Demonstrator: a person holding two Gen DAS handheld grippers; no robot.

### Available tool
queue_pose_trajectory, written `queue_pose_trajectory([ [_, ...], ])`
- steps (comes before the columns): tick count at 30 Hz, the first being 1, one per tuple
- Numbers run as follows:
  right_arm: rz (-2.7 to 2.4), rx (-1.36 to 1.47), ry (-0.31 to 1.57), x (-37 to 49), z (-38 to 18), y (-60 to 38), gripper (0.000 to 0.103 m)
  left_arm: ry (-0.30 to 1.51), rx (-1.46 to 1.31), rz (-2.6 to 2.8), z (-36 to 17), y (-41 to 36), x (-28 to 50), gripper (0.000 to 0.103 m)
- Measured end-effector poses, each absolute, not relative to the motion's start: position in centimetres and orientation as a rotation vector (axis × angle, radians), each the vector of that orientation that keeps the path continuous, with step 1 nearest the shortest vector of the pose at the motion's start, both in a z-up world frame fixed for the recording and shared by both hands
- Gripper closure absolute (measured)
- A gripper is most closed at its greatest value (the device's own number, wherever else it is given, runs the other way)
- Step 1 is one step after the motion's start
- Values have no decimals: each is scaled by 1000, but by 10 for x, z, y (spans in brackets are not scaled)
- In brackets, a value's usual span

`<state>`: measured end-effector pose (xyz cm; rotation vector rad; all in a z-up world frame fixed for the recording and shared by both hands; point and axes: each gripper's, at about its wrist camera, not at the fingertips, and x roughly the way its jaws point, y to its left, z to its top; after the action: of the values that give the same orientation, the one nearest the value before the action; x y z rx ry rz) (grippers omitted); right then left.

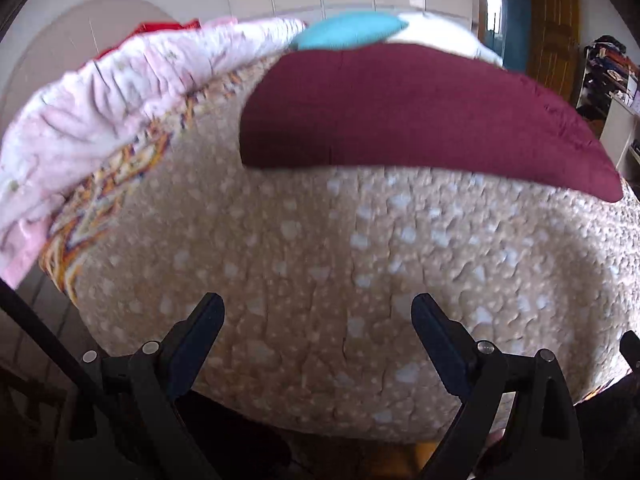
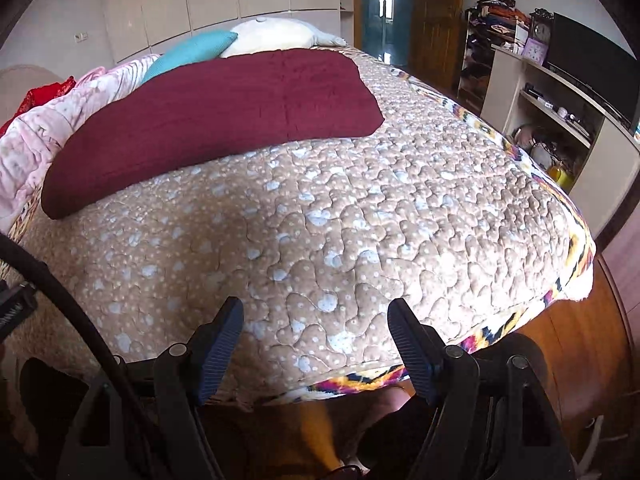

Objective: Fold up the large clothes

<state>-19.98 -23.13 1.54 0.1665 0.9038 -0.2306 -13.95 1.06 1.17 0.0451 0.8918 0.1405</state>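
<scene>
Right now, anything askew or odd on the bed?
Nothing damaged or spilled. The maroon cloth lies folded and flat on the quilt. Only the pink blanket is bunched along the bed's far-left edge. Both grippers are empty.

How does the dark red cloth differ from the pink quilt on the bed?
The dark red cloth is plain and lies flat and smooth; the pink quilt is pale, patterned, and bunched in wrinkles. The cloth sits in the middle, the quilt along one edge. Both rest on the bed cover.
</scene>
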Motion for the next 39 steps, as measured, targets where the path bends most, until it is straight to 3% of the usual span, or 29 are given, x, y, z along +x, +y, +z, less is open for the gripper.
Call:
queue_pose_trajectory([
  [18, -175, 105, 934, -197, 10, -211, 25, 930, -96, 104, -10, 28, -133, 6],
  [25, -167, 41, 917, -200, 19, -194, 25, 965, -79, 139, 10, 22, -154, 6],
  [32, -192, 34, 897, -204, 30, -189, 24, 831, -2, 164, 55, 6, -193, 6],
  [39, -207, 24, 900, -207, 34, -185, 22, 811, 31, 73, 66, -13, -206, 6],
])
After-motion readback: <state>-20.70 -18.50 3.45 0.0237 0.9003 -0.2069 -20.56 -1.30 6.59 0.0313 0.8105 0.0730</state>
